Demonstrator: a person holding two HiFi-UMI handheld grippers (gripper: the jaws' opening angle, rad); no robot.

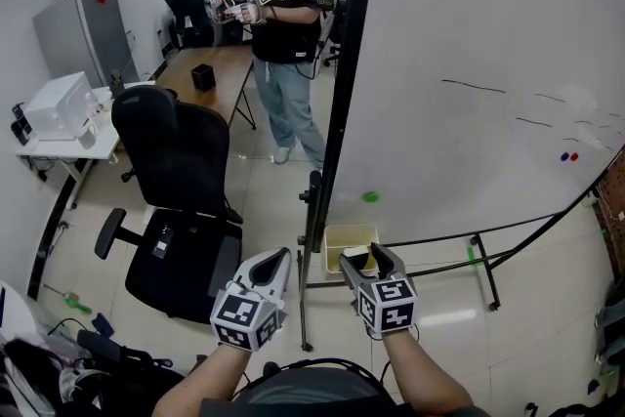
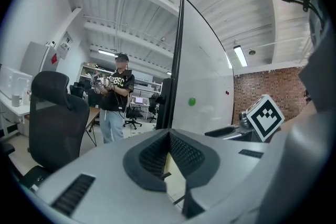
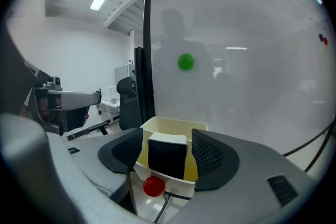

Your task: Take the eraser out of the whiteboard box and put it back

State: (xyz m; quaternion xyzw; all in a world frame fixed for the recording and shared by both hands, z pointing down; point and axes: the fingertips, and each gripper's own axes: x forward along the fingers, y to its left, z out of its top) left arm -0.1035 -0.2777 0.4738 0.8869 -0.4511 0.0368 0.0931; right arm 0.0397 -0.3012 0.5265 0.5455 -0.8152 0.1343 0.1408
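Note:
The cream whiteboard box (image 3: 173, 126) hangs at the foot of the whiteboard (image 3: 241, 50). A black eraser with a white top (image 3: 167, 156) stands upright inside it. My right gripper (image 3: 168, 157) reaches into the box with a jaw on either side of the eraser; a thin gap shows at each pad, so it is open. In the head view the right gripper (image 1: 362, 257) sits over the box (image 1: 344, 235). My left gripper (image 1: 282, 256) hovers to the left of the box, its tips together and empty; the left gripper view shows the same gripper (image 2: 168, 135) shut.
A black office chair (image 1: 176, 200) stands left of the whiteboard's black post (image 1: 337, 112). A person (image 1: 288, 24) stands farther back by a wooden desk (image 1: 210, 73). A green magnet (image 1: 370, 197) sticks on the board. A red round thing (image 3: 153, 186) sits under the box front.

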